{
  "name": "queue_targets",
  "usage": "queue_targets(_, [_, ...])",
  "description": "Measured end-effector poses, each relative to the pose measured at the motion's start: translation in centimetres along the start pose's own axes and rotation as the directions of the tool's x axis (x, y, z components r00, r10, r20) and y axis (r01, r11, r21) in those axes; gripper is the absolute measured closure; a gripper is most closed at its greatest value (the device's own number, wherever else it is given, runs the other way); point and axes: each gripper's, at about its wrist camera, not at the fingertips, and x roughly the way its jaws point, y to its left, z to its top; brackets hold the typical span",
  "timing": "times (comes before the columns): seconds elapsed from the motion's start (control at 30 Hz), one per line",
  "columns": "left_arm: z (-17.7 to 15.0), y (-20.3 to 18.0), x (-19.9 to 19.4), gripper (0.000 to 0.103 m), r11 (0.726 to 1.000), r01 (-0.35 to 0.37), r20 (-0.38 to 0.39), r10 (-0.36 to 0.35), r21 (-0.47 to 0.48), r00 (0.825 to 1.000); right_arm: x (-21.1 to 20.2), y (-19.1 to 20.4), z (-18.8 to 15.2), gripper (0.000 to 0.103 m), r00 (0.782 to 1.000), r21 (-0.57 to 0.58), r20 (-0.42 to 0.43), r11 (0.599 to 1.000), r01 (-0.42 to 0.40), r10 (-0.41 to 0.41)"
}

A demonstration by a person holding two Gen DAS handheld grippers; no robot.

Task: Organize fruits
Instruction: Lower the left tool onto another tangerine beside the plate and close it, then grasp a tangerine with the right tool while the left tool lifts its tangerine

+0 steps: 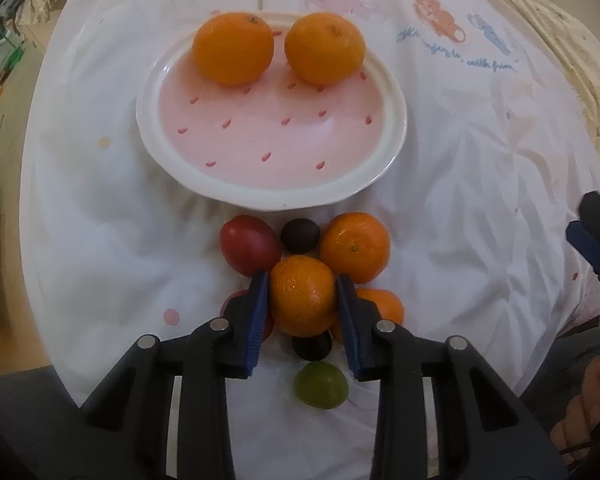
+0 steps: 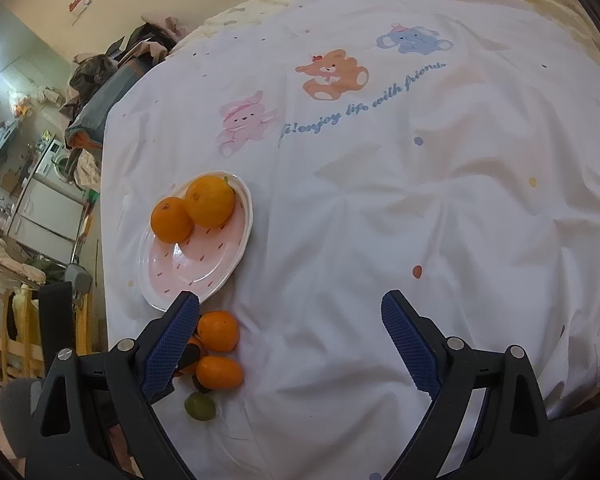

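Your left black plastic two-finger gripper (image 1: 302,308) has angular, hollow-framed arms with round silver pivot screws and ribbed dark-blue rubber pads (image 1: 258,320). Your right black plastic two-finger gripper (image 2: 292,344) is built alike, its blue pads (image 2: 410,344) finely cross-hatched, silver screws at each joint.

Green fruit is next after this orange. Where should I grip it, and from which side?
Take the green fruit across its widest middle, coming straight down from above. It is small and round and lies apart from the pile, with bare cloth on both sides; only the dark fruit sits close beyond it, so keep the pads sideways.
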Motion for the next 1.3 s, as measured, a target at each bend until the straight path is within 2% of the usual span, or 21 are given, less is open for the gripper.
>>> queue_targets(0.27, [-0.3, 0.2, -3.7, 0.074, 0.999, 0.018, 0.116, -0.021, 0.027, 0.993, -0.1, -0.1, -0.1, 0.008, 1.000, 0.009, -0.001, 1.000, 0.005, -0.005])
queue_targets(0.4, [-0.2, 1.3, -5.8, 0.074, 1.000, 0.028, 0.183, -0.027, -0.002, 0.983, 0.3, 0.0, -0.2, 0.008, 0.998, 0.020, -0.023, 0.998, -0.063, 0.063])
queue_targets(0.5, [0.0, 2.9, -7.0, 0.074, 0.999, 0.011, 0.224, 0.001, -0.050, 0.975, 1.3, 0.7, -0.7, 0.008, 0.995, -0.001, -0.062, 0.997, -0.082, 0.082])
queue_targets(0.63, [-0.3, 5.6, -8.1, 0.074, 0.993, 0.015, 0.243, 0.014, -0.116, 0.970, 2.8, 1.9, -1.5, 0.008, 0.984, -0.023, -0.133, 0.993, -0.118, 0.114])
queue_targets(0.73, [-0.9, 7.0, -8.4, 0.074, 0.991, 0.013, 0.243, 0.020, -0.135, 0.970, 4.2, 3.2, -2.2, 0.009, 0.968, -0.038, -0.198, 0.986, -0.162, 0.152])
queue_targets(0.83, [-1.3, 7.8, -8.5, 0.074, 0.990, 0.006, 0.241, 0.029, -0.143, 0.970, 6.3, 4.9, -3.2, 0.023, 0.937, -0.050, -0.287, 0.973, -0.223, 0.200])
queue_targets(0.97, [-1.8, 8.8, -8.7, 0.074, 0.988, 0.002, 0.237, 0.035, -0.156, 0.971, 8.5, 6.7, -4.3, 0.032, 0.928, -0.111, -0.343, 0.975, -0.192, 0.144])
queue_targets(1.13, [-2.1, 9.7, -8.5, 0.074, 0.985, 0.003, 0.228, 0.036, -0.171, 0.973, 10.2, 7.9, -5.2, 0.035, 0.923, -0.144, -0.373, 0.977, -0.160, 0.096])
queue_targets(1.23, [-2.1, 9.8, -8.2, 0.074, 0.984, 0.005, 0.216, 0.034, -0.176, 0.976, 11.1, 7.5, -5.5, 0.046, 0.913, -0.135, -0.399, 0.980, -0.146, 0.081])
queue_targets(1.3, [-2.0, 9.7, -8.0, 0.074, 0.984, 0.002, 0.209, 0.035, -0.178, 0.977, 11.0, 7.3, -5.5, 0.055, 0.914, -0.141, -0.398, 0.980, -0.139, 0.072])
